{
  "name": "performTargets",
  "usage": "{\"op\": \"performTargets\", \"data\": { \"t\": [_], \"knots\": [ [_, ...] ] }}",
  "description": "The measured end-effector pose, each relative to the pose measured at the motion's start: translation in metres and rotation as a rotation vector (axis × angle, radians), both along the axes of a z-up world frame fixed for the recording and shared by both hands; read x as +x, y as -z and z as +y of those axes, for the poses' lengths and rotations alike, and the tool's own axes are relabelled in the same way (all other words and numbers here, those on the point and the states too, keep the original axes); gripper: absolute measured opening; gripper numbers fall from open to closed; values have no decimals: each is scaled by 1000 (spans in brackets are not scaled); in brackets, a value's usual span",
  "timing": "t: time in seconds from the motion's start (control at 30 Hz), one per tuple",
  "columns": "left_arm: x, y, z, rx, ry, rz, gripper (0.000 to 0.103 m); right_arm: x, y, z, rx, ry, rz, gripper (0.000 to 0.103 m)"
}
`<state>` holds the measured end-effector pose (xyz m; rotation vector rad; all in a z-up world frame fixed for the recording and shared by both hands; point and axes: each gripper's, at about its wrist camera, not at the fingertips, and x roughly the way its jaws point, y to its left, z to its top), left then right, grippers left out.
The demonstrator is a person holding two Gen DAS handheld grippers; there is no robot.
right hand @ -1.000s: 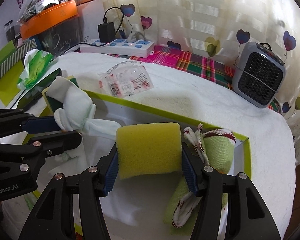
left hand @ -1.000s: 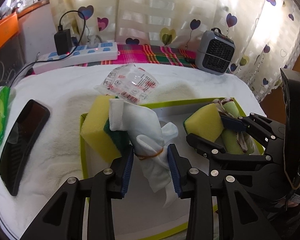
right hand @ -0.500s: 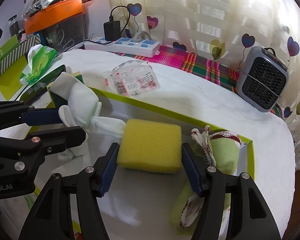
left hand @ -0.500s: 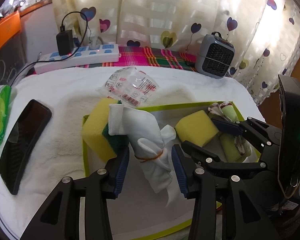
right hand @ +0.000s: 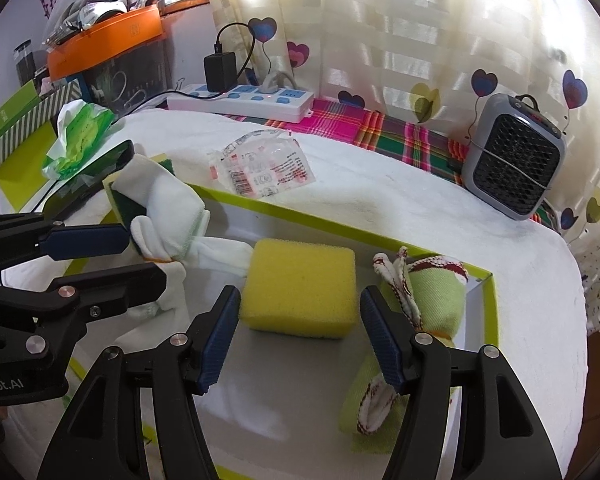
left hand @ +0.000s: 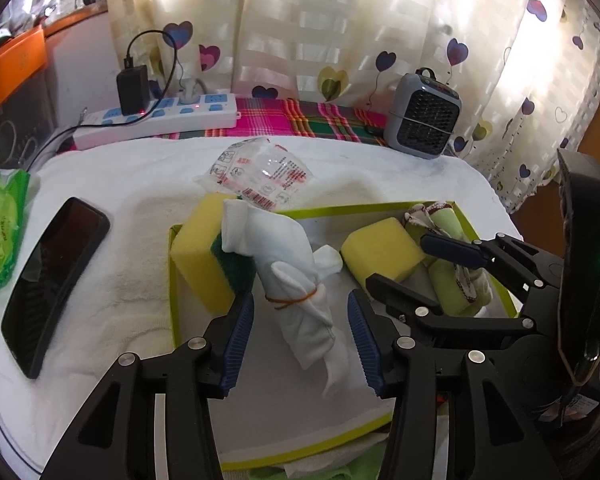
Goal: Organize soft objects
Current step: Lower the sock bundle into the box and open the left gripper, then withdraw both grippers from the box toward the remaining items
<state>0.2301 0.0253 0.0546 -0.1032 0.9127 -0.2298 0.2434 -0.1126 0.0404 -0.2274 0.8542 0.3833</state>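
1. Down in the green-rimmed tray (left hand: 292, 212), the left claw (left hand: 301, 334) is opening, its pads either side of the white sock bundle (left hand: 296, 276) with gaps showing.
2. That bundle lies on the tray floor, leaning on a yellow-and-green sponge (left hand: 204, 252) at the tray's far left corner.
3. The right claw (right hand: 300, 338) stands apart around the yellow sponge (right hand: 300, 288), its pads not pressing it.
4. A green rolled cloth (right hand: 436, 300) lies along the tray's right wall.
5. A phone (left hand: 52, 280) rests on the white towel (left hand: 120, 312) near the bench's left edge.
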Motion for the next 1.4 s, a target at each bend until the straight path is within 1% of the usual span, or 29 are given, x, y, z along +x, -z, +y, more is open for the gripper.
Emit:
{"op": "performTargets", "data": {
  "t": [0.3, 0.5, 0.6, 0.7, 0.8, 1.1, 1.2, 1.3, 1.4],
  "knots": [
    [-17, -6, 1, 3, -9, -10, 50, -13, -6, -6, 14, 24, -10, 63],
    [-29, -9, 0, 4, -7, -21, 51, -26, -10, -12, 41, 38, -16, 63],
    [-37, -11, -1, 18, -12, -34, 52, -32, -13, -16, 55, 50, -22, 63],
    [-44, -13, 0, 10, -15, -39, 52, -41, -16, -19, 74, 57, -29, 63],
    [-56, -16, -1, 33, -20, -65, 52, -50, -18, -22, 85, 63, -37, 63],
    [-79, -20, -4, 31, -15, -86, 52, -75, -20, -30, 128, 85, -48, 63],
    [-89, -22, -6, 57, -17, -110, 52, -82, -21, -34, 139, 101, -54, 63],
    [-96, -21, -5, 45, -16, -112, 52, -90, -22, -40, 155, 119, -62, 63],
    [-106, -20, -6, 99, -29, -138, 52, -99, -21, -47, 175, 140, -63, 63]
  ]
}}
